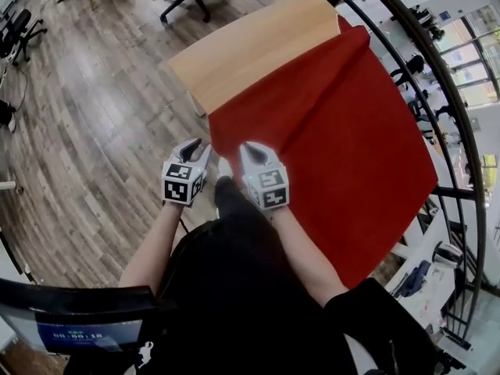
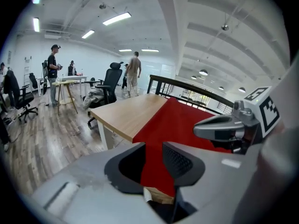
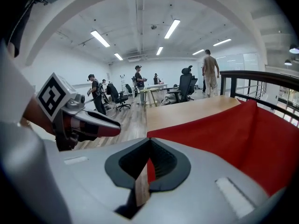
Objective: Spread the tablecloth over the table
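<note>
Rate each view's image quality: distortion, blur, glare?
Head view: heavy fisheye bows the railing into an arc; red tablecloth sharp, evenly lit. Left gripper view: dark vignetted corners, ceiling lights slightly blown out. Right gripper view: same vignette, no motion blur.

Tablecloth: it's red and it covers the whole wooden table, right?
Not the whole table. The red tablecloth covers only part of the wooden table. The head view shows the table's far end bare.
</note>
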`<state>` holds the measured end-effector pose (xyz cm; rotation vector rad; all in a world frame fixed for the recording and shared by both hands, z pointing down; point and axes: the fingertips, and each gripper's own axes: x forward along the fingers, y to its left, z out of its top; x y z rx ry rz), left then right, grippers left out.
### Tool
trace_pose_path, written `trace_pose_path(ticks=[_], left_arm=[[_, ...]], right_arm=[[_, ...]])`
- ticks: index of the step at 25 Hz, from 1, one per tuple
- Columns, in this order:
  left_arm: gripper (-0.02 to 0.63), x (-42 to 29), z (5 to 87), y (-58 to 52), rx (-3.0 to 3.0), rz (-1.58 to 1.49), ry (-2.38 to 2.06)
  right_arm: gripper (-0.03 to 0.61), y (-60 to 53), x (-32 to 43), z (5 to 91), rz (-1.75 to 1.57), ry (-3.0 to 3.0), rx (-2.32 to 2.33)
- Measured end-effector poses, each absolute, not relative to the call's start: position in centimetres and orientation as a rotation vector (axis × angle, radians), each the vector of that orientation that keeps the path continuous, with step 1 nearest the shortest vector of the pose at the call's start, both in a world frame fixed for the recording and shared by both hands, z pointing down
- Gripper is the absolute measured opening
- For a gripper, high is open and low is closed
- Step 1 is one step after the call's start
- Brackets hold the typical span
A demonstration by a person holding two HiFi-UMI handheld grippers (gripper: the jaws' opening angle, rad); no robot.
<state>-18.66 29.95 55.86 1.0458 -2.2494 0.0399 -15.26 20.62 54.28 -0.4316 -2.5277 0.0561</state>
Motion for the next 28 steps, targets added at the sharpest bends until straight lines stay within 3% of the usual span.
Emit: trace_pose_path(ticks=[5,11,15,17,19,20,22,24,26,27,28], left_arm=[[0.163,-24.3,58.8,26.6,1.113,0.19,-2.14],[0.164,-29.3,62.5,23.4,1.163,0.378,-2.033],[0.155,-29.0,63.8,22.8,1.197,0.429,-1.955],[0.132,-28.7,63.5,22.7,1.227,0.446,-1.933],[0.017,-28.4,63.1,22.1,1.274,0.472,-1.911],[0.015,-28.0,62.6,21.8,1.305,0.489,-1.907],[0.015,-27.0,61.2,21.3,1.396,0.537,-1.903],[0.015,-25.7,59.6,21.0,1.519,0.617,-1.896],[0.021,-24.4,58.2,20.7,1.647,0.695,-1.88],[0.03,-24.0,57.8,20.6,1.703,0.702,-1.865],[0.05,-23.8,57.4,20.6,1.746,0.672,-1.846]], right_arm=[[0.009,19.6,-19.9,56.9,0.063,-2.469,-0.438],[0.011,17.6,-22.5,59.5,0.107,-2.405,-0.402],[0.009,15.9,-22.9,59.1,0.151,-2.397,-0.324],[0.011,15.5,-23.5,58.8,0.184,-2.396,-0.293],[0.011,15.8,-24.4,58.8,0.254,-2.384,-0.285],[0.015,16.2,-24.9,58.7,0.319,-2.376,-0.282],[0.11,17.1,-26.1,58.1,0.533,-2.357,-0.24],[0.166,17.5,-27.2,57.4,0.763,-2.321,-0.16],[0.166,17.7,-27.9,57.9,0.851,-2.254,-0.113],[0.131,17.8,-28.1,58.5,0.838,-2.223,-0.099],[0.054,17.8,-28.2,58.9,0.815,-2.212,-0.082]])
